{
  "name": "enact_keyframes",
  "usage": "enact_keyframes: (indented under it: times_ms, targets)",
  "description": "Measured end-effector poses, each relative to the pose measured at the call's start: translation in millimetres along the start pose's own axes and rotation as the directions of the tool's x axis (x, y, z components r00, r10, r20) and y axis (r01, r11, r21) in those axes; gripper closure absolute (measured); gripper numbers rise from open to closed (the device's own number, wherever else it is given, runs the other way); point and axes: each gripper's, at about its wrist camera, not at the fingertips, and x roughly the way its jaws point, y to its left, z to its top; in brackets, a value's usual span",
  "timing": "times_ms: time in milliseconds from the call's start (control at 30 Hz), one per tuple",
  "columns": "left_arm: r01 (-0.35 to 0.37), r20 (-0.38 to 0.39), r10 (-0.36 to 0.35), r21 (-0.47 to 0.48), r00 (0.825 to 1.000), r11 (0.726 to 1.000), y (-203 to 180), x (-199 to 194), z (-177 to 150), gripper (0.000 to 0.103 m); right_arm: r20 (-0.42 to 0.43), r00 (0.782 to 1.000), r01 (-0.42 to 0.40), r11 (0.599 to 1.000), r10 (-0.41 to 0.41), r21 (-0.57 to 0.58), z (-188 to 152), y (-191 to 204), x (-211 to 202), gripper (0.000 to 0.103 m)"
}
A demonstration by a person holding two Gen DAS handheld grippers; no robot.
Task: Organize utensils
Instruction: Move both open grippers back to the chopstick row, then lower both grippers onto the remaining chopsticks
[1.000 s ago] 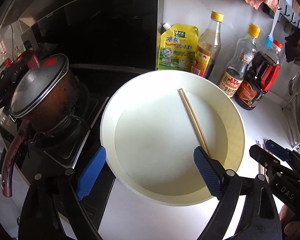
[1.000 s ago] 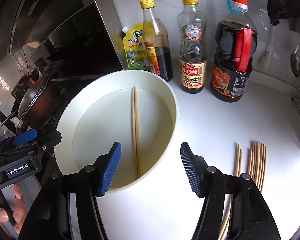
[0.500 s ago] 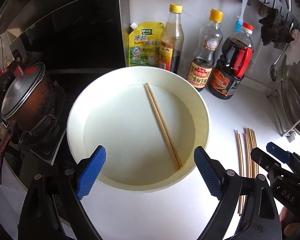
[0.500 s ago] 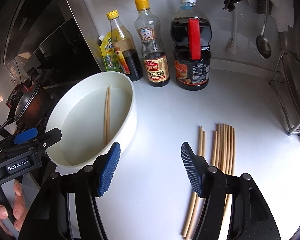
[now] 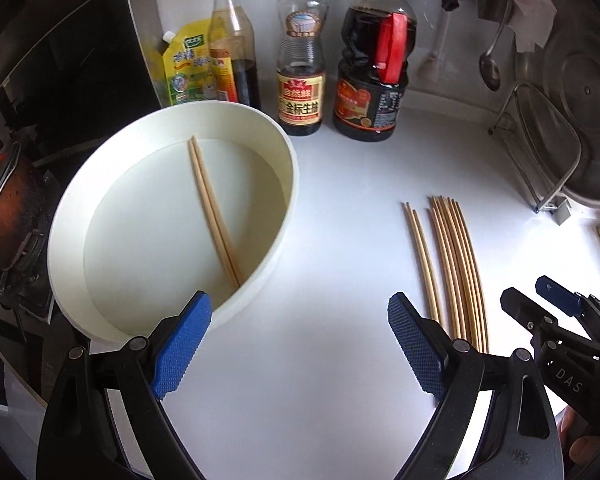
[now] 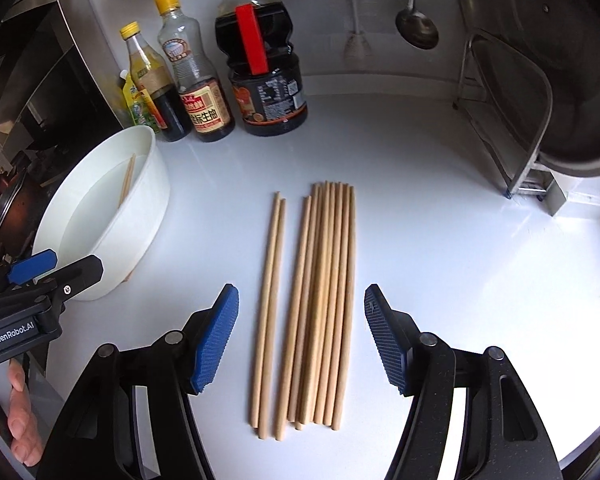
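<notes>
A round white basin point(image 5: 278, 236) point(image 6: 148, 216) stands on the white counter and holds one pair of wooden chopsticks point(image 5: 214, 218) point(image 6: 126, 180). A row of several loose wooden chopsticks point(image 6: 320, 304) point(image 5: 456, 264) lies on the counter to its right, with one pair point(image 6: 270, 312) set slightly apart on the left. My right gripper point(image 6: 300, 336) is open and empty, its jaws spread over the near ends of the row. My left gripper point(image 5: 300, 348) is open and empty, between the basin and the row.
Sauce bottles point(image 6: 204, 80) and a dark soy jug point(image 6: 266, 68) stand along the back wall with a yellow pouch point(image 5: 184, 68). A metal rack with a steel pot point(image 6: 540, 92) is at the right. A stove with a lidded pot point(image 5: 8, 212) is left of the basin.
Both grippers have swung to the right, away from the basin and towards the loose chopsticks. The right gripper now sits over the row. Both stayed open.
</notes>
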Motion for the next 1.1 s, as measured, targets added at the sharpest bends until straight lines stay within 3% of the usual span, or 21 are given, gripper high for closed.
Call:
enact_keyframes:
  times_ms: [200,500,800,1100]
  targets:
    - [0.014,-0.012,-0.013,0.060,1.000,0.998,-30.1,12.5,-5.0,0.015,-0.055,0.997,0.048,0.998,-0.045,0.051,-15.1,-32.4,17.1,0.040]
    - [0.035,-0.048,-0.032,0.063,0.998,0.997,-55.6,35.9,-11.9,0.015,-0.096,0.993,0.079,0.994,-0.071,0.078,-21.7,-63.1,37.6,0.040]
    - [0.020,-0.070,-0.017,0.047,0.997,0.999,-63.2,54.8,-16.4,0.015,-0.102,0.993,0.059,0.995,-0.051,0.076,-19.1,-65.1,53.8,0.040]
    - [0.015,-0.086,-0.012,0.025,0.996,1.000,-62.8,66.6,-15.5,0.015,-0.109,0.990,0.088,0.995,-0.084,0.038,-17.5,-59.4,62.8,0.040]
